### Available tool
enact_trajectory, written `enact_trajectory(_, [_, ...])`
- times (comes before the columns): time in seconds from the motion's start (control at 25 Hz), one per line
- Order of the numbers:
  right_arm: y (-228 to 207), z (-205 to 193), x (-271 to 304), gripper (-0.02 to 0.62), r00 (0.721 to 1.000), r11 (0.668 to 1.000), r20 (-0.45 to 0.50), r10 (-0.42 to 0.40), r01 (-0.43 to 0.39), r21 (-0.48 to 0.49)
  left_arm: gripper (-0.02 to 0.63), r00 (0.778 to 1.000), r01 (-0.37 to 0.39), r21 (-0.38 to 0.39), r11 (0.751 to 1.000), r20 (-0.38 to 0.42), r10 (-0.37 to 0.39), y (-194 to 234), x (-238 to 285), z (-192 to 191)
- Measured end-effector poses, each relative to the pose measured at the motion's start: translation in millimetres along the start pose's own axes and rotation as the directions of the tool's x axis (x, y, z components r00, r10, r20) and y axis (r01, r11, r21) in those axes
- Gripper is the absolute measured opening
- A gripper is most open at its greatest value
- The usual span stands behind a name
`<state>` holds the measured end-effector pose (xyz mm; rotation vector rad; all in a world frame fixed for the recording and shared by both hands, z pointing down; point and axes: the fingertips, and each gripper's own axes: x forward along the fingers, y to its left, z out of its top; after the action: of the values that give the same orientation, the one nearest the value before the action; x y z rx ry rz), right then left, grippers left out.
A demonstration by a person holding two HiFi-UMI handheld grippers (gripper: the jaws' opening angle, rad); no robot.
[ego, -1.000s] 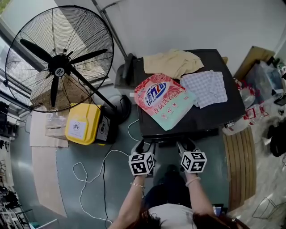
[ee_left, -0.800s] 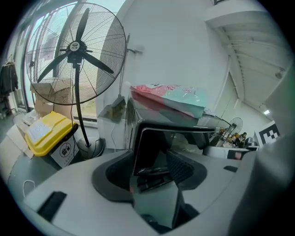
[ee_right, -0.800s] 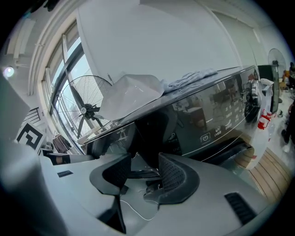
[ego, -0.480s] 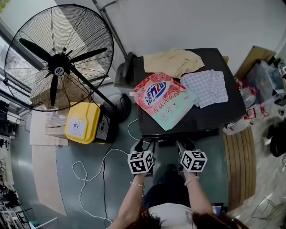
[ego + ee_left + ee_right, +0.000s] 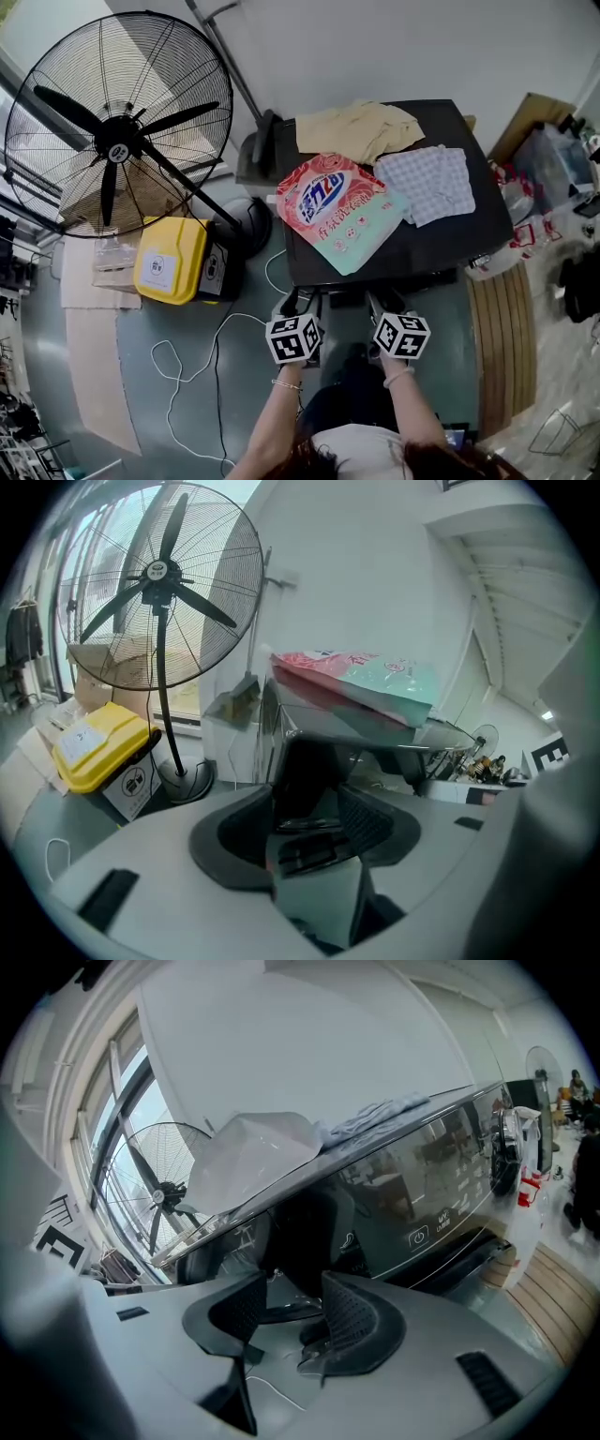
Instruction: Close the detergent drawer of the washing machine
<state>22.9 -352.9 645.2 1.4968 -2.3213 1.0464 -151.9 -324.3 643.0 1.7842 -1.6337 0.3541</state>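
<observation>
the left gripper (image 5: 306, 810) has its jaws apart with nothing clamped. in its own view the dark front of the detergent drawer (image 5: 309, 766) stands right ahead in the gap, and it seems to stick out a little from the washing machine (image 5: 450, 239) just under the top edge; whether the pads touch it cannot be told. the right gripper (image 5: 292, 1288) is spread the same way and holds nothing. the same dark drawer front fills the space just beyond its pads, and the glossy control panel (image 5: 441, 1213) with its power symbol runs off to the right. in the head view the two grippers sit side by side, near each other, at the left half of the machine's front edge. the drawer shows there as a short dark ledge between them and just ahead. on the black lid a pink and teal detergent bag (image 5: 339, 208) lies near the front left. a beige cloth (image 5: 361, 127) lies at the back of the lid, and a checked cloth (image 5: 431, 183) lies just beside the bag on its right. left of the machine stands a big pedestal fan (image 5: 117, 131). a yellow box (image 5: 171, 258) sits near the fan's base, and a white cable (image 5: 187, 370) loops over the grey floor.
</observation>
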Motion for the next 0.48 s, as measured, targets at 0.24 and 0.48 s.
enact_trajectory(0.24, [-4.1, 0.1, -0.4, 0.175, 1.0, 1.0, -0.004, 0.019, -0.019, 0.012, 0.224, 1.0, -0.001, -0.011, 1.0, -0.015, 0.001, 0.2, -0.5, -0.4])
enact_trajectory(0.48, [-5.5, 2.0, -3.8, 0.152, 0.999, 0.999, 0.02, 0.043, -0.043, 0.011, 0.207, 1.0, 0.009, 0.007, 1.0, -0.009, -0.009, -4.1, -9.2, 0.5])
